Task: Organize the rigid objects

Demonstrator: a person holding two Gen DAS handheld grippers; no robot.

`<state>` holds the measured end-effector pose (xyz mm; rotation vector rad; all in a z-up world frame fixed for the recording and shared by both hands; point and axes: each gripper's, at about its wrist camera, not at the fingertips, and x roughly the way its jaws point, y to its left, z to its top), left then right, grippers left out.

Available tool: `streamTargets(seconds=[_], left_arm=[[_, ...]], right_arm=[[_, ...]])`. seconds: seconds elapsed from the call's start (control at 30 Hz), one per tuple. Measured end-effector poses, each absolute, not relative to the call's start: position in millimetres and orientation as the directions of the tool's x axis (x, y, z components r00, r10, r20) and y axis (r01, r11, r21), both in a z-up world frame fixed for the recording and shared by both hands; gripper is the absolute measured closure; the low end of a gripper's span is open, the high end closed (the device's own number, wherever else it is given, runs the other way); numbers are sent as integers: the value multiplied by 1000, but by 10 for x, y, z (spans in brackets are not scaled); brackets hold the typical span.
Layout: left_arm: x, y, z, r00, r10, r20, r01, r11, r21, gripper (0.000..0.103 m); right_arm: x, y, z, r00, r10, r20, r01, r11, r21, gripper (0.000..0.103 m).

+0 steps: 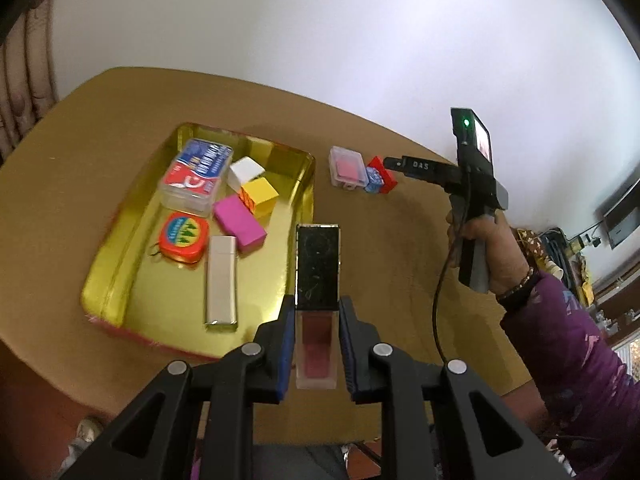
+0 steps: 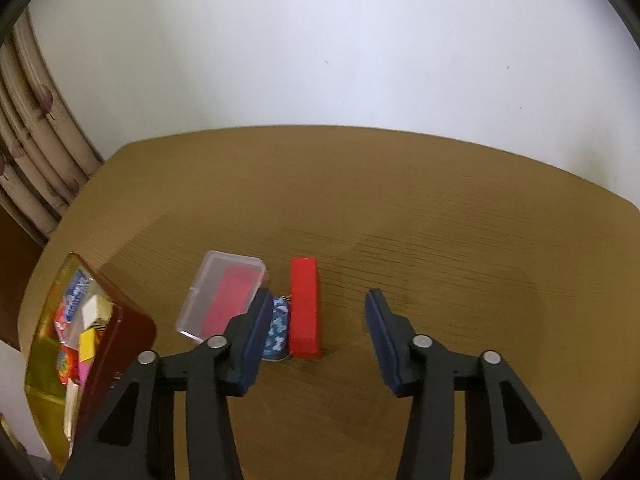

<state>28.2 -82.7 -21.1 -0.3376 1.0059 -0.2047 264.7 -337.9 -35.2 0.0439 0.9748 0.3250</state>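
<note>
My left gripper is shut on a lip gloss tube with a black cap and red base, held above the table just right of the gold tray. The tray holds a blue-red box, a white block, a yellow block, a pink block, an orange tape measure and a silver case. My right gripper is open over a red block, with a blue patterned item and a clear box to its left.
The brown table stands against a white wall. A curtain hangs at the left. The right gripper and the person's hand show in the left wrist view, at the red block. The tray shows at far left.
</note>
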Motion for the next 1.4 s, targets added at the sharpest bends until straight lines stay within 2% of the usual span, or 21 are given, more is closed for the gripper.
streamTargets(seconds=[0.23,0.43,0.53,0.67,0.83,1.07,1.4], left_arm=[[390,-828,-352,525,-313,-792,17,934,-358,83],[412,-772,-434,514,-317,-797,3,930,-368,83],[419,-739,-453,510,-315,-800,0,931,-366,83],[435,-688,-467,505,-317,-802,0,930,-368,83],[436,-676,-466,505,-309,-806,-6,932,-361,83],[530,-719,-508,481,-315,-818,33,939,-342,83],[940,-838,-640,435,-276,-857,78,960,-269,83]], right_arm=[[2767,-3291,-470,475,291,-830,-260,948,183,74],[2829,-3194,-513,469,280,-838,-261,950,171,78],[2823,-3246,-501,460,267,-847,-265,952,156,89],[2814,-3194,-576,442,248,-862,-278,952,132,89],[2779,-3282,-515,466,272,-842,-245,954,173,89],[2381,-3746,-204,539,363,-760,-187,932,312,89],[1799,-3871,177,569,462,-680,-242,885,398,89]])
